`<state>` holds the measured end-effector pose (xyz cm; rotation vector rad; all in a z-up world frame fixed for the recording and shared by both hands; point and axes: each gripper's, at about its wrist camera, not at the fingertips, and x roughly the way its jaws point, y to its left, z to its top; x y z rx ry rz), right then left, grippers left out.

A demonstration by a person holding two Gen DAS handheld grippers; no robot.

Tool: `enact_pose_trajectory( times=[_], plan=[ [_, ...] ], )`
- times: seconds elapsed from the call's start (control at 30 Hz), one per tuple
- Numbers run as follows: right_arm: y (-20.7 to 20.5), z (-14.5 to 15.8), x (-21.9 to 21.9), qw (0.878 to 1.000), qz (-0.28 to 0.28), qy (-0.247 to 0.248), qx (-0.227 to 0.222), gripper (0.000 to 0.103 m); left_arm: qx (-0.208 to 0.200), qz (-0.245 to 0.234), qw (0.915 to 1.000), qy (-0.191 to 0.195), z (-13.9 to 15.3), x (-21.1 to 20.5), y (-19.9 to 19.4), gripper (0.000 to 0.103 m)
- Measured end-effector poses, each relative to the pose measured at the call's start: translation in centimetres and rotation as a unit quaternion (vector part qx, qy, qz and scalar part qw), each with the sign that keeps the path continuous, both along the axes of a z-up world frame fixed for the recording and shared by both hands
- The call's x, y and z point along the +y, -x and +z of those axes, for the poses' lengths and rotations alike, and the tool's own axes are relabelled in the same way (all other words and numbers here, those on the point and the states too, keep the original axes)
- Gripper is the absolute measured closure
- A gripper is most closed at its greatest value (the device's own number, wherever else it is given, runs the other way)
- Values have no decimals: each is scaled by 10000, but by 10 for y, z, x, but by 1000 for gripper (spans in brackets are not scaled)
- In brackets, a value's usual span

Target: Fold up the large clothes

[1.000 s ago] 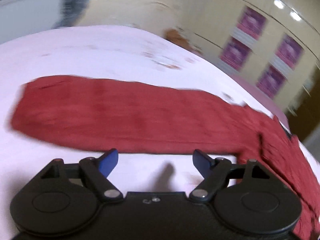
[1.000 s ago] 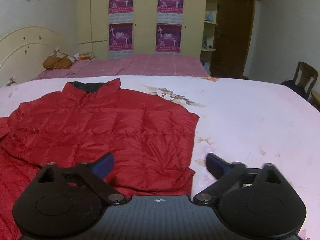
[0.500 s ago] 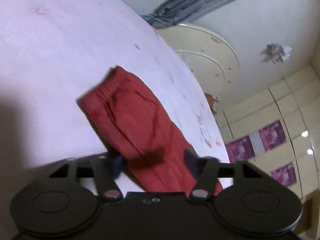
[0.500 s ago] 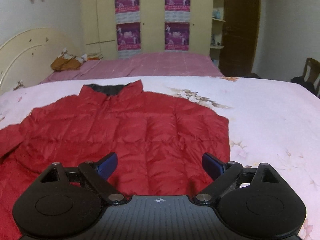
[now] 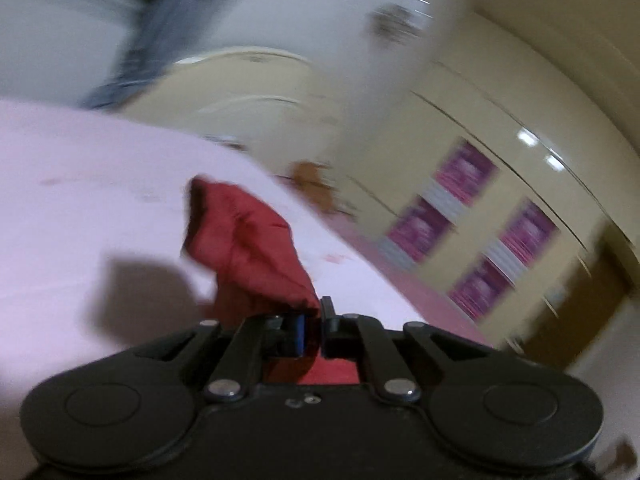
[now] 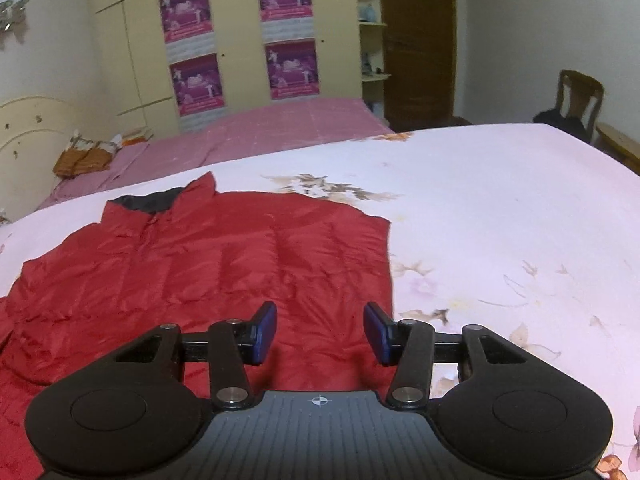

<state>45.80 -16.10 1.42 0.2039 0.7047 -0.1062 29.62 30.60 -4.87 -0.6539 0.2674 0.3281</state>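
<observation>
Left hand-held gripper [image 5: 310, 330] is clenching the red jacket's sleeve [image 5: 248, 240], lifting it ahead for folding; right hand-held gripper [image 6: 320, 332] is closing, unpinched, over the jacket [image 6: 224, 264] lying on the bed [image 6: 500, 208].

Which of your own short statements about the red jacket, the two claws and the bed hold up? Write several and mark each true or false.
1. The left claw is shut on the red quilted jacket's sleeve. True.
2. The right claw grips the jacket's dark collar. False: it hovers near the hem, closing on nothing yet.
3. The red quilted jacket lies on a floral bedsheet. True.
4. The cream wardrobe carries green posters. False: its four posters are purple.
</observation>
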Motion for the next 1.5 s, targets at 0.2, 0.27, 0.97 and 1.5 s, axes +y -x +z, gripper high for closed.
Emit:
enact_pose_trajectory(
  times=[0.2, 0.27, 0.97, 1.5],
  plan=[
    [17, 7, -12, 9992, -152, 131, -333, 5, 69, -1434, 9889, -371, 8, -88, -73, 96],
    [20, 7, -17, 9989, -225, 270, -297, 5, 144, -1912, 9808, -348, 4, -120, -93, 96],
    [60, -3, -127, 9945, -984, -345, -136, 5, 1216, -4481, 8749, -1377, -51, -350, -204, 96],
    [57, 14, -132, 9917, -297, -1204, -327, 35, 1169, -4176, 8915, -1312, -41, -307, -171, 63]
  ],
)
